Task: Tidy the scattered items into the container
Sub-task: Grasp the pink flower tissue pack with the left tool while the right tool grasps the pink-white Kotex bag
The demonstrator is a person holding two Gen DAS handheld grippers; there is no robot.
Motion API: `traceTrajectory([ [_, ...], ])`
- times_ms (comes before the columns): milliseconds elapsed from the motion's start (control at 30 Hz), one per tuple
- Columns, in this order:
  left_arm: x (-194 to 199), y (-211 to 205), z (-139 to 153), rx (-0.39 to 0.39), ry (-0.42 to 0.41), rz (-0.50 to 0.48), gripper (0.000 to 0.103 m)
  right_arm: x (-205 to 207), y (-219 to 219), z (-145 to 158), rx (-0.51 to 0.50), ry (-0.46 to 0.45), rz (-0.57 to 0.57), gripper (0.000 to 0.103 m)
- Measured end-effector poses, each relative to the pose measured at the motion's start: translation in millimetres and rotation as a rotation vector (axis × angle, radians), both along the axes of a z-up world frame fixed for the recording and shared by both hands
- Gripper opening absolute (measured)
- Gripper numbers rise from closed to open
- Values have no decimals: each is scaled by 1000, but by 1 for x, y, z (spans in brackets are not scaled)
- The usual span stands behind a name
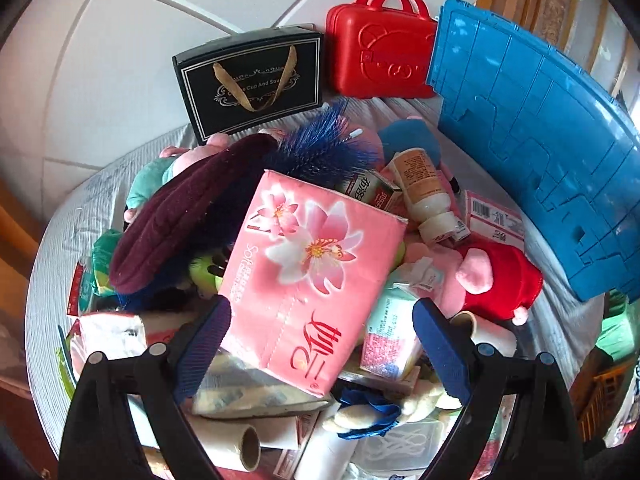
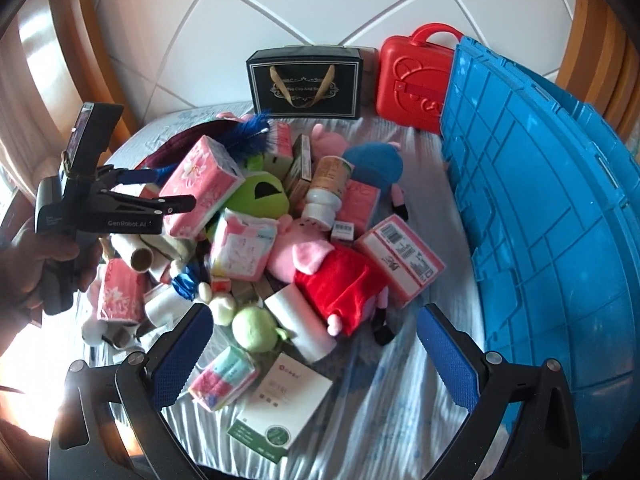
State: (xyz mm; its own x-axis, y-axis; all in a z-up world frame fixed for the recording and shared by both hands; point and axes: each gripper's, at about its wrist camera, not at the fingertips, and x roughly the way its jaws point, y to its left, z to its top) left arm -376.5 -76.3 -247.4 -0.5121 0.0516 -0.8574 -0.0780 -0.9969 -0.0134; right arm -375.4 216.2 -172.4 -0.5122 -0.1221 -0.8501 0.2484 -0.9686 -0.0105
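Left claw (image 1: 322, 344): spread wide, blue-padded fingers either side of the pink flower-printed tissue pack (image 1: 308, 272), not clamped; pack lies tilted on top of the heap.
Right claw (image 2: 312, 352): spread wide, holding nothing, above the pile's near edge.
Pile: mixed clutter on a pale striped bedsheet (image 2: 384, 412); red-dressed pink pig plush (image 2: 340, 276) near the middle.
Container: blue ribbed plastic crate (image 2: 540, 216) at the right, beside the pile.
Back wall: black gift box with gold ribbon handle (image 2: 306, 82), red plastic mini suitcase (image 2: 414, 80).
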Motion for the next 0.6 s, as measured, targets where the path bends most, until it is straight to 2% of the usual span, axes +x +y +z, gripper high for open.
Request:
traceTrajectory([
  [233,-24,-16,-22,52,-53,22,93,-4,-2,-23,7,-33,-9,103],
  [400,-30,-21,-28,86,-60,51,95,-7,-10,-55,24,-67,26,103],
  [600,-38,-12,-39,28,-86,78,97,-4,-23,-92,30,-119,83,103],
])
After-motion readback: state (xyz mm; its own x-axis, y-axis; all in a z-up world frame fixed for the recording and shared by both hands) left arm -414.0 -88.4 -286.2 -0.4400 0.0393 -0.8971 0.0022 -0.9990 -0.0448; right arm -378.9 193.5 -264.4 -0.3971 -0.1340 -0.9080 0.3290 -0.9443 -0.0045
